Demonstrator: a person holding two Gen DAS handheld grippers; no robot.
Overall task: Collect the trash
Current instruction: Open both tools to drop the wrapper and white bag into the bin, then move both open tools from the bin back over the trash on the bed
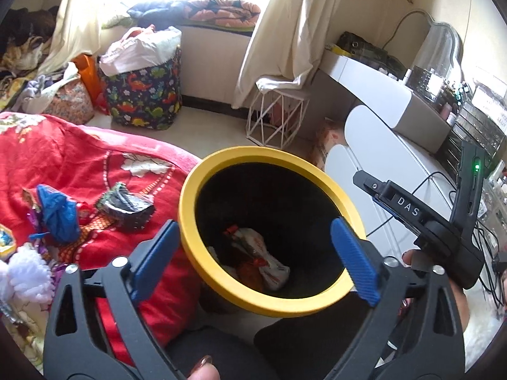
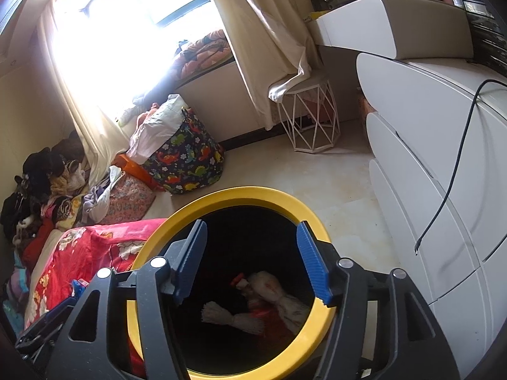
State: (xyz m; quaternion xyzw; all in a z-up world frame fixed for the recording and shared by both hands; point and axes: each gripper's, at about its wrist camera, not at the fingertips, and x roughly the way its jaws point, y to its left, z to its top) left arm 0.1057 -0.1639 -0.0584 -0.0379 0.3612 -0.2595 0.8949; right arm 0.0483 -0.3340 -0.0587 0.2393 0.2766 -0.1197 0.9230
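Left wrist, open left gripper (image 1: 253,253), bin (image 1: 202,174)

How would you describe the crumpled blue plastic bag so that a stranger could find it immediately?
Start at the red blanket left of the yellow-rimmed bin. The blue plastic bag lies crumpled on it, left of a dark flattened wrapper. It is the only solid blue piece among that litter.

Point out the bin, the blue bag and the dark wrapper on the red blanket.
bin (image 1: 190,186), left wrist view, left side of yellow rim
blue bag (image 1: 58,213), left wrist view, middle of the crumpled plastic
dark wrapper (image 1: 126,210), left wrist view, middle of its top face
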